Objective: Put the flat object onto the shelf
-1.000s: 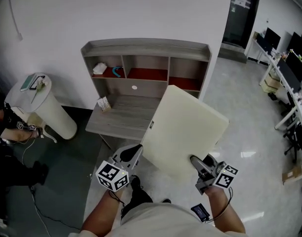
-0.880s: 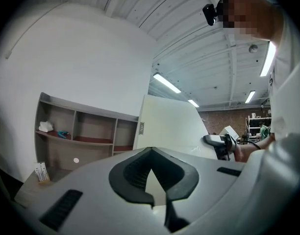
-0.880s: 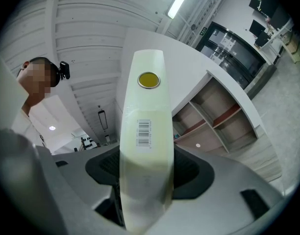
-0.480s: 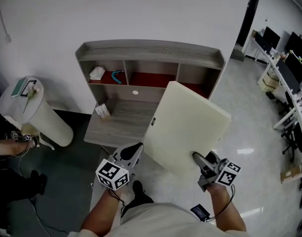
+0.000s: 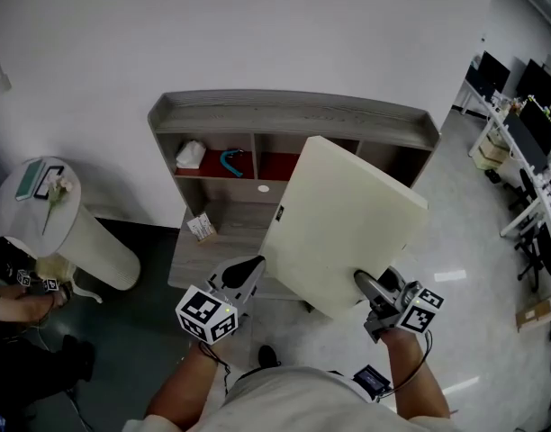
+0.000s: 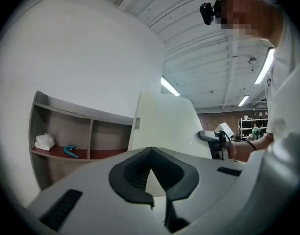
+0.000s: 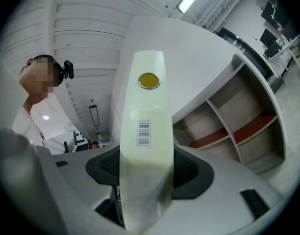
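A cream flat board [image 5: 343, 223] is held tilted in the air in front of a grey wooden shelf unit [image 5: 293, 115] with red-lined compartments. My right gripper [image 5: 364, 286] is shut on the board's lower right edge; in the right gripper view the barcoded edge of the board [image 7: 145, 111] runs straight up between the jaws [image 7: 142, 180]. My left gripper [image 5: 250, 273] meets the board's lower left edge, jaws closed round a sliver of it [image 6: 151, 180]. The board [image 6: 164, 126] rises beyond it, hiding the shelf's right compartments.
The shelf's left compartment holds a white cloth [image 5: 190, 154] and a teal object [image 5: 230, 162]. A small card [image 5: 202, 227] lies on its lower ledge. A white cylindrical stand [image 5: 55, 214] is at left, with a person [image 5: 14, 282] beside it. Desks with monitors [image 5: 528, 124] line the right.
The shelf unit has come nearer and sits lower in the head view. The board has travelled toward it, still held the same way by both grippers.
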Demonstrator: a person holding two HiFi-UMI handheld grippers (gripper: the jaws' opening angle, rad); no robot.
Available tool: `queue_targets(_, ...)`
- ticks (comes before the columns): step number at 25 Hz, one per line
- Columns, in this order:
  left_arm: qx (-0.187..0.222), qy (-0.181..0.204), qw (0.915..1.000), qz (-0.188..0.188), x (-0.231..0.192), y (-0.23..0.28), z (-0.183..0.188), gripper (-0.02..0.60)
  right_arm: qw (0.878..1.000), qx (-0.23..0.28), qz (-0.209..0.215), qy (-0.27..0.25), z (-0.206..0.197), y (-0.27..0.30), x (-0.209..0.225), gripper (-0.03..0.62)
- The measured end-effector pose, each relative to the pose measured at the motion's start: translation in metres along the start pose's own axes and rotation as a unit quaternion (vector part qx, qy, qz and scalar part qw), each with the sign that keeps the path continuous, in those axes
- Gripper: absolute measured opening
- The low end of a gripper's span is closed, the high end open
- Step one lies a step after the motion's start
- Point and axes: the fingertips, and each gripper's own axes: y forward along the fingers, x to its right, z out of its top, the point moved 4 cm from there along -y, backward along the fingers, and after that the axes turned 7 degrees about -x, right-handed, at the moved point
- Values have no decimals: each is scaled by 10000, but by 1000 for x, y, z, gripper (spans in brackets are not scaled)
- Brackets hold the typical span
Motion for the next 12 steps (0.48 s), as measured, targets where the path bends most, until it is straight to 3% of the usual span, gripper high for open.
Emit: queue_targets(12,-3,154,9997,-201,-51,1,14,15,9996,51,3,-289,19,56,-1,287)
